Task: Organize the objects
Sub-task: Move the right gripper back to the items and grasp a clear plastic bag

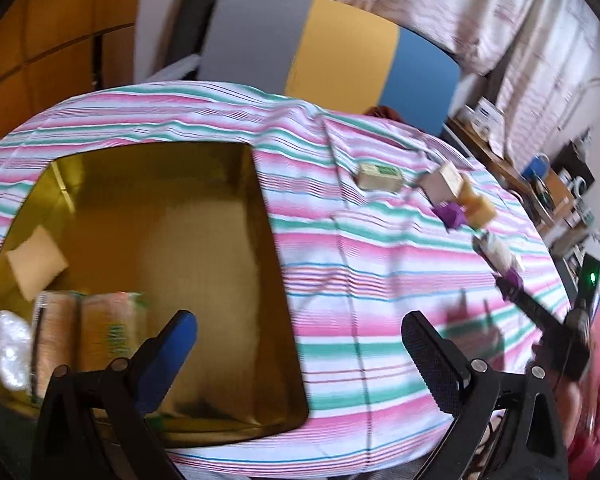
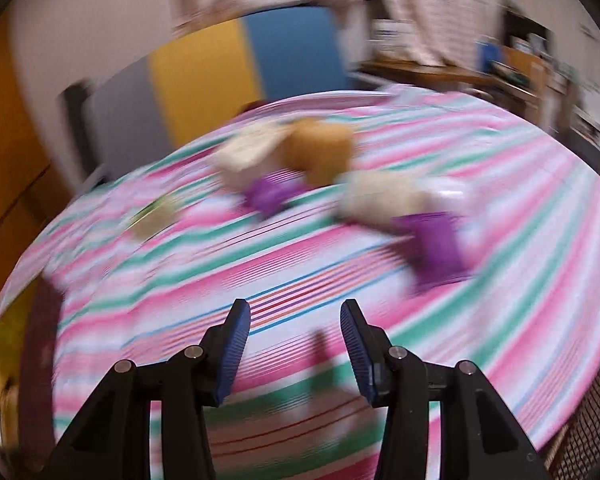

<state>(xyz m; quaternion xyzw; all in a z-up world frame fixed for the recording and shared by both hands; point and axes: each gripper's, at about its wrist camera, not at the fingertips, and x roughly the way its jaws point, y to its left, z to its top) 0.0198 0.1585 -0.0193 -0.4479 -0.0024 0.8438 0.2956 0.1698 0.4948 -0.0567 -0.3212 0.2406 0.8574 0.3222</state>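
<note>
Left wrist view: left tongs (image 1: 300, 344) spread wide, empty, above the gold-lined open cardboard box (image 1: 256, 216) on the pink-and-green striped bench (image 1: 380, 256). Small green-labelled snack packet (image 1: 380, 177) beyond: probably light, crushable; best pinched across its short sides.

Right wrist view: right tongs (image 2: 296, 340) parted, empty. Blurred purple-based packets (image 2: 436, 240) near ahead.

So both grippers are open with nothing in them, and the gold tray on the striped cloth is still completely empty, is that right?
Not quite. Both the left gripper and the right gripper are open with nothing between the jaws, but the gold tray on the striped cloth is not empty. The left wrist view shows a pale pillow-shaped packet and wrapped packs already in it.
</note>
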